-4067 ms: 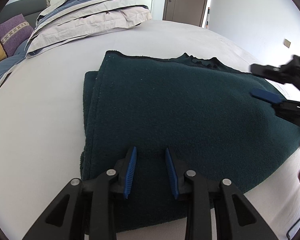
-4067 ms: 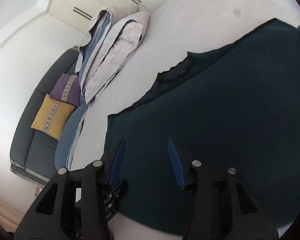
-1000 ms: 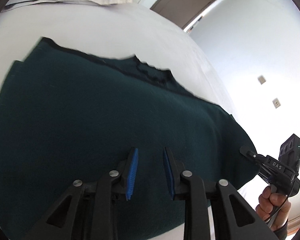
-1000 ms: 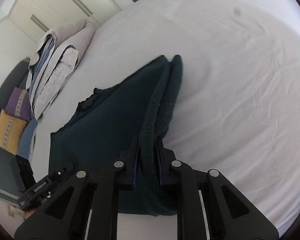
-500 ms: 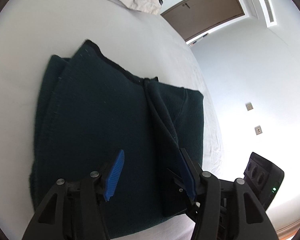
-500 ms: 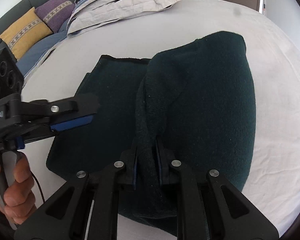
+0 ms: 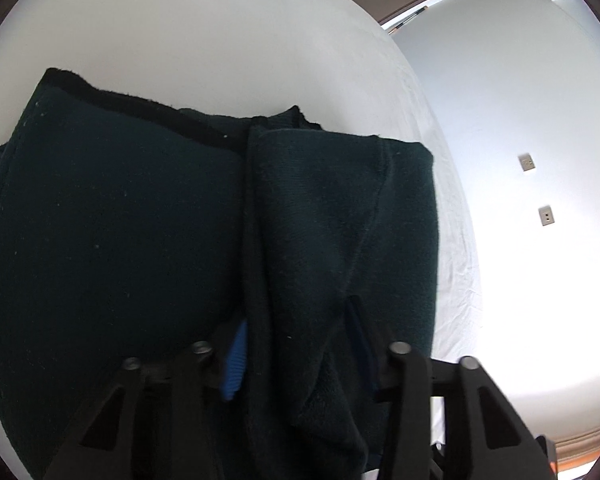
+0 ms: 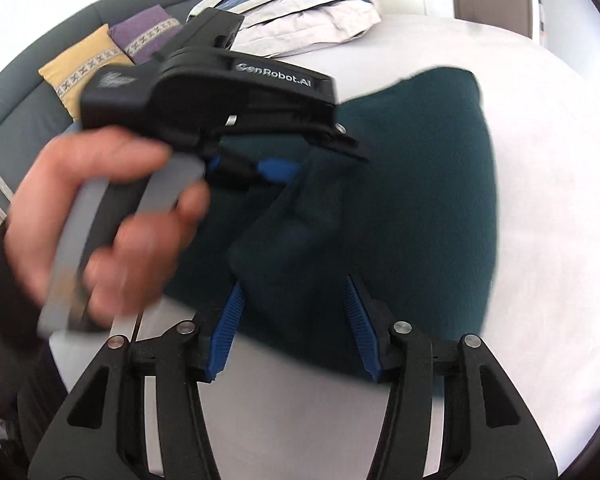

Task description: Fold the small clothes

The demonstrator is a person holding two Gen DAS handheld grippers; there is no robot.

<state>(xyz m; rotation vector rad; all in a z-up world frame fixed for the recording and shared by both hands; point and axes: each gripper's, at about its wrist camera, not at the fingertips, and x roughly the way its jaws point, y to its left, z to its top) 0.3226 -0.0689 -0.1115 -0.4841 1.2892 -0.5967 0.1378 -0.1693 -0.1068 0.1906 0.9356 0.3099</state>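
The white bed (image 7: 260, 40) carries the dark green sweater (image 7: 120, 220), whose 3 o'clock side now lies folded over its middle. The right gripper (image 8: 296, 328) has just spread and let the fabric go, finishing that fold. The left gripper (image 7: 296, 352) has been narrowing around the folded edge; whether its pads press is hidden by cloth.

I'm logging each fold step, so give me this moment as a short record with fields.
garment: dark green sweater, right part folded over its middle
surface: white bed
left gripper: jaws just been closing, folded edge between them, grip unclear
right gripper: jaws just been opening, pads off the cloth
background: cushions, folded bedding
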